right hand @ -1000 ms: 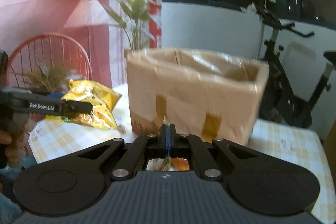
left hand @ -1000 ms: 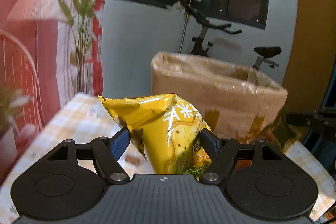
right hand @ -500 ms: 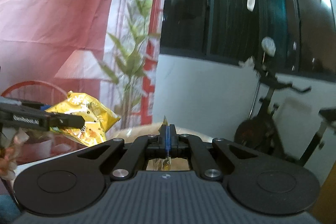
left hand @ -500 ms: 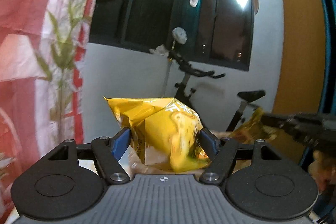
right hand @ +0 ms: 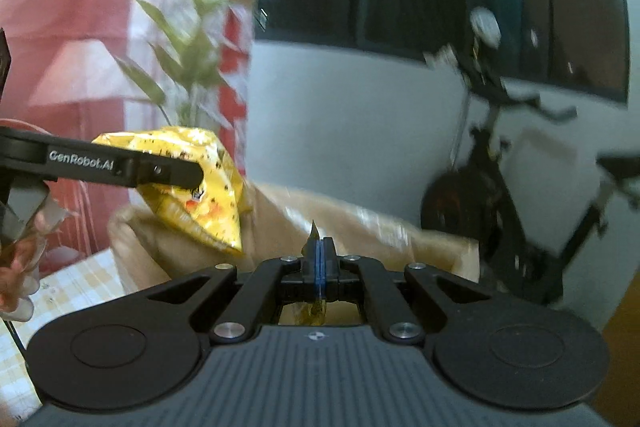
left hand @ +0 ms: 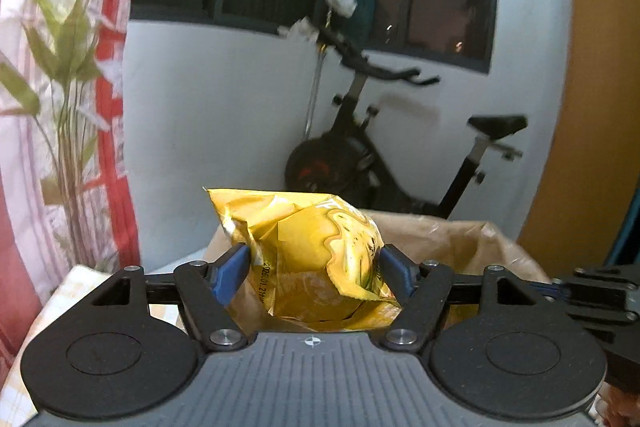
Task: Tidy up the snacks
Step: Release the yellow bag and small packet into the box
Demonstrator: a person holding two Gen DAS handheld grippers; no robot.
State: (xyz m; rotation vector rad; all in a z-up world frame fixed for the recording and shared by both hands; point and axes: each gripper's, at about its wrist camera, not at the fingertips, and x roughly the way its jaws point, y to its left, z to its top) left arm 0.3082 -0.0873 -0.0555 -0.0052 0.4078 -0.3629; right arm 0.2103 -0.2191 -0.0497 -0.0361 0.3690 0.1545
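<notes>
**L gripper** (left hand: 312, 271): jaws spread wide, blue pads pressing both sides of yellow snack bag (left hand: 308, 251). Bag clamped across its middle, held in the air over near edge of cardboard box (left hand: 472, 239). Same bag shows in right wrist view, hanging above box's left end.

**R gripper** (right hand: 319, 263): jaws pressed together, pinching a thin edge of a second wrapper (right hand: 313, 233); a pointed tip sticks up past the pads, a bit more shows below. Rest of that pkt hidden under the gripper body, so type can't be told. It sits in front of/over the box's near wall.

**Handling, yellow bag:** judged light, air-puffed, crinkly foil; soft, dents under the pads, contents prob. brittle. Film slick, so grip across the belly holds but may slide if squeezed less. Safer hold: sealed top or bottom seam, flat and stiff-ish. Don't crush.

**Handling, 2nd wrapper:** thin, limp, held by seam only; likely to swing.

**Surrounds:**
- Box: open top, brown, taped, walls soft and bowed; stands on checked tablecloth (right hand: 72, 283).
- Exercise bike (left hand: 400, 155): behind box, by white wall; well apart.
- Plant (left hand: 60, 67) and red/pink curtain: left, clear of path.
- Dark window above.

**In the way:** the 2 grippers are near each other over the one opening; the box rim could catch a bag's lower corner.
</notes>
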